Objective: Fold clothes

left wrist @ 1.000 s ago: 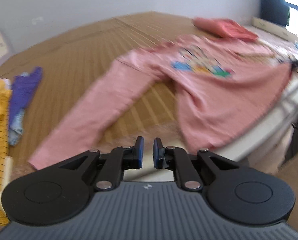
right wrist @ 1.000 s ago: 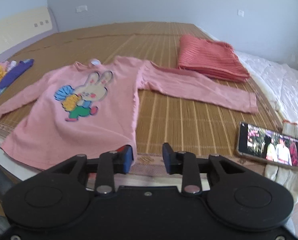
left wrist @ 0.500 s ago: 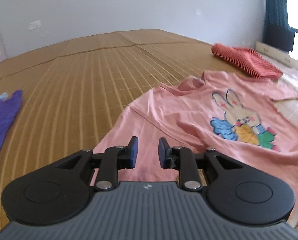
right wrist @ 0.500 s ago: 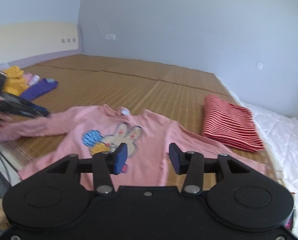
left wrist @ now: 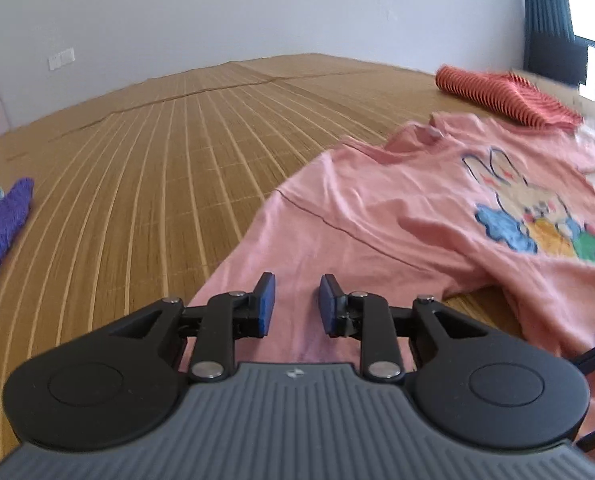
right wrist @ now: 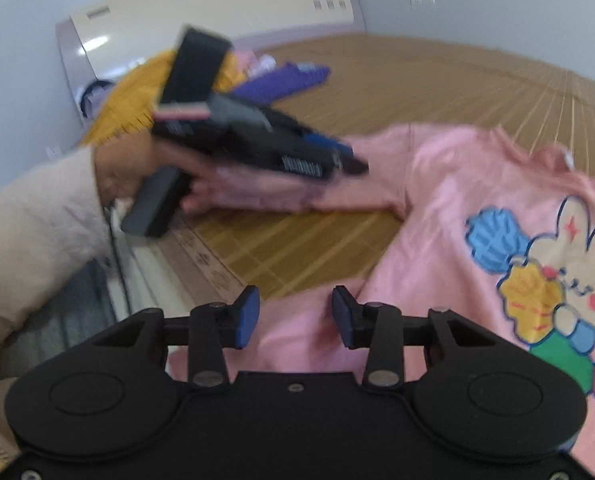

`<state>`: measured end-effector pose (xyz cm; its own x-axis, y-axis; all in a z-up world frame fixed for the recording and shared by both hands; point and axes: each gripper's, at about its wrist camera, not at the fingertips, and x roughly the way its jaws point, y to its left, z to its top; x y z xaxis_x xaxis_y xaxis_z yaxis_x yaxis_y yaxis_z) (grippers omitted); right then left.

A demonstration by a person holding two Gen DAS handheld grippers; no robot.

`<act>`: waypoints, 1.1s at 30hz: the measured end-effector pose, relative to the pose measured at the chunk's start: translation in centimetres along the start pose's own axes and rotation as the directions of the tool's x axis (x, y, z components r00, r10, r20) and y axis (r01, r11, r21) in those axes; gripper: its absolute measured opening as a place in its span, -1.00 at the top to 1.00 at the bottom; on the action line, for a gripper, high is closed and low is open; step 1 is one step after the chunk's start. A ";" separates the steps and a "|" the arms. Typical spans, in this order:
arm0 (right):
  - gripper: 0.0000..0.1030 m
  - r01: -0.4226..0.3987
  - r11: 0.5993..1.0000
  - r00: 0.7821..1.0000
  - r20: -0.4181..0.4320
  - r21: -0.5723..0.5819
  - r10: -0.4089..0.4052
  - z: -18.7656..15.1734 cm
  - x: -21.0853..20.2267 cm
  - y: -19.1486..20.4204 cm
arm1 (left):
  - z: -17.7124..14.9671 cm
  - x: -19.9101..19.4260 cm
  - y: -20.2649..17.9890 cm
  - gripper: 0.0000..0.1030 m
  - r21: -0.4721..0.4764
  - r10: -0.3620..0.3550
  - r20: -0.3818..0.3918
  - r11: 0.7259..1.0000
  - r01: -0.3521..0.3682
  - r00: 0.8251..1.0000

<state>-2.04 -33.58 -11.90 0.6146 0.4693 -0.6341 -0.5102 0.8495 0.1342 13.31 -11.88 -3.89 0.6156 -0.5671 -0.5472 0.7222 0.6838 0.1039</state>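
Since the earlier frames, the left gripper [left wrist: 293, 300] has moved down over the sleeve of the pink long-sleeved rabbit-print shirt [left wrist: 417, 216], jaws wider apart, empty. The right gripper [right wrist: 293, 314] has swung toward the shirt's hem corner, jaws apart, empty. The shirt lies flat on the woven bamboo mat [left wrist: 157, 152].

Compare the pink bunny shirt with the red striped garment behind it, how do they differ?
The pink bunny shirt lies spread open on the bamboo mat, sleeve stretched out; the red striped garment is already folded into a compact stack. The pink shirt is plain with a cartoon rabbit print; the red one is striped all over, with no picture visible. The pink shirt lies near the left hand-held gripper; the red one lies farther back. Both rest on the mat.
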 end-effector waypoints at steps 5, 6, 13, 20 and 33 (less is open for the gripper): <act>0.16 -0.042 0.999 0.999 -0.033 0.004 0.042 -0.6 -0.2 -0.7 | 0.1 0.6 0.9 0.26 -0.013 0.021 0.020 1.000 -0.021 1.000; 0.12 -0.055 0.998 0.998 -0.040 0.005 0.055 -0.7 -0.4 -0.8 | 0.1 0.7 1.1 0.23 -0.020 0.029 0.021 0.999 -0.029 0.999; -0.10 -0.094 0.995 0.995 -0.051 -0.038 0.092 -1.3 -0.5 0.6 | 0.4 1.6 2.7 0.02 -0.067 0.062 0.009 0.996 -0.061 0.998; -0.10 -0.150 0.989 0.986 -0.067 0.017 0.151 -1.6 -1.1 0.3 | 1.3 3.1 6.1 0.02 -0.084 0.067 0.013 0.994 -0.066 0.998; 0.10 -0.102 0.983 0.993 -0.038 0.154 0.109 6.5 -2.5 -3.8 | 2.9 4.7 9.6 0.03 -0.066 0.023 0.043 0.998 -0.020 0.999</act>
<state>2.31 -36.40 -5.87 0.5322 0.5496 -0.6440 -0.4712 0.8242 0.3140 24.05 -9.33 -3.01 0.6448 -0.5707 -0.5084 0.6874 0.7238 0.0594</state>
